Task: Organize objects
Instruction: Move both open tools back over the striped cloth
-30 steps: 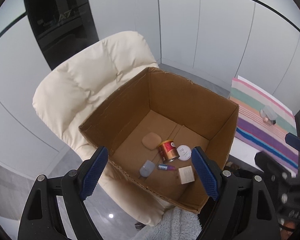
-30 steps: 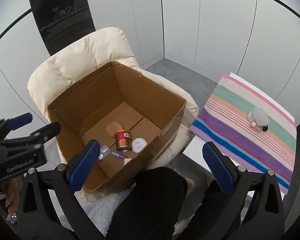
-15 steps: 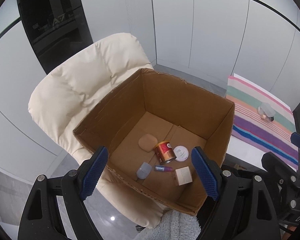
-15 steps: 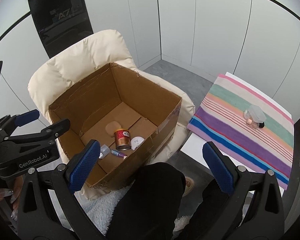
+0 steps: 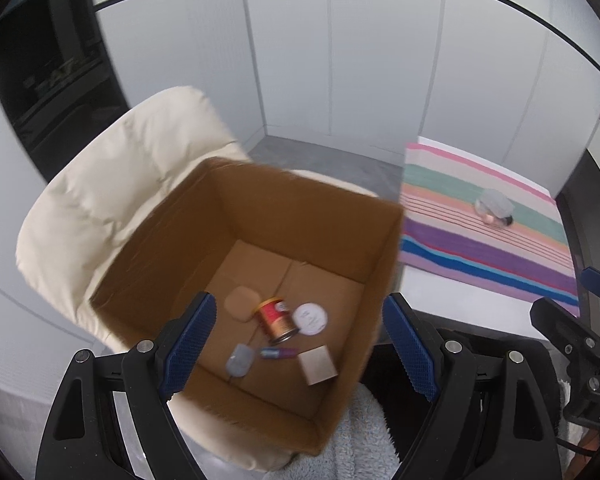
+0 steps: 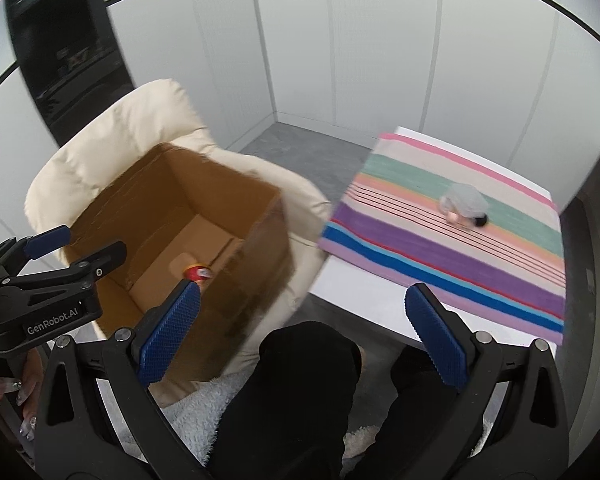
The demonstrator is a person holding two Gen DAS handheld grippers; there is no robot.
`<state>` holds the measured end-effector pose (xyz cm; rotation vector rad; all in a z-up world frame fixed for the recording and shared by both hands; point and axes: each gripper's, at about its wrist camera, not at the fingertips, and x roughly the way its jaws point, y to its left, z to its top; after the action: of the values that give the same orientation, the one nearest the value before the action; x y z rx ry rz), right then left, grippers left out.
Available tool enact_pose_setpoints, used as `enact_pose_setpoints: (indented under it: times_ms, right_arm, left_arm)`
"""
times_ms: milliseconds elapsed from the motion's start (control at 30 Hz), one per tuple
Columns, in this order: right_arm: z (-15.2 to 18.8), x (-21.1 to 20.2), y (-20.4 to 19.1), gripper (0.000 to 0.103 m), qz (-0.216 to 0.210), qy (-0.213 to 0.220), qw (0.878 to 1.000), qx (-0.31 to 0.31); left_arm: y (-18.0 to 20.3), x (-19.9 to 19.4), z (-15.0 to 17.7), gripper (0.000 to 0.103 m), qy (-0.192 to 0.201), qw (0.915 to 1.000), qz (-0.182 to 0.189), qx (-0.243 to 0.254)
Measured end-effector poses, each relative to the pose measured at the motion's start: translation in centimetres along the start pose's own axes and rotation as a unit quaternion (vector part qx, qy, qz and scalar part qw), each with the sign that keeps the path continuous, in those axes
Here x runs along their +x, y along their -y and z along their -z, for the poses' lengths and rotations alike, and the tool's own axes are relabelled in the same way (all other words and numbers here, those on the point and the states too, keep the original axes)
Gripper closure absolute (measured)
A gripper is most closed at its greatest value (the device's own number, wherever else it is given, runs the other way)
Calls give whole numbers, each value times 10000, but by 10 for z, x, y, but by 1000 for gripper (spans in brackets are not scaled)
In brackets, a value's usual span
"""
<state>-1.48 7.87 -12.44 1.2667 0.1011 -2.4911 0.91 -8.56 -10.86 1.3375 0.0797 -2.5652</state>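
Observation:
An open cardboard box point(image 5: 188, 248) point(image 6: 260, 248) rests on a cream armchair point(image 5: 112, 184) point(image 6: 140, 136). On its floor lie a red can point(image 5: 275, 319) point(image 6: 196, 271), a white round lid point(image 5: 309, 318), a tan pad point(image 5: 242, 303), a grey piece point(image 5: 239, 365), a small purple tube point(image 5: 278, 353) and a beige cube point(image 5: 318, 365). A clear bag with small items point(image 5: 494, 209) point(image 6: 464, 205) sits on the striped cloth point(image 5: 480, 256) point(image 6: 440, 264). My left gripper point(image 5: 298, 348) hangs open above the box. My right gripper point(image 6: 302, 336) is open over a dark trouser leg point(image 6: 300, 380), holding nothing.
The striped cloth covers a white table point(image 6: 364, 304) at the right. White wall panels point(image 5: 380, 60) and a dark cabinet point(image 5: 40, 72) stand behind. A fluffy white blanket point(image 6: 204, 400) lies below. The left gripper's body point(image 6: 40, 292) shows at the right wrist view's left edge.
Both grippers have swung to the right: the box has slid left in both views and the striped cloth with the bag now fills more of the right wrist view. Jaws stay wide.

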Motion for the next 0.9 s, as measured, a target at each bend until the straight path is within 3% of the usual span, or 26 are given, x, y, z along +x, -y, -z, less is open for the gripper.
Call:
enact_pose_setpoints:
  times_ms: [533,900]
  right_arm:
    - [28,-35,140,0,926,96,9866,1341]
    - [56,-57,207,0,1277,98,9702,2056]
  left_arm:
    - [124,9,-26,17,69,9927,610,1035]
    - [164,9,-29,17,244,9888,537,1374]
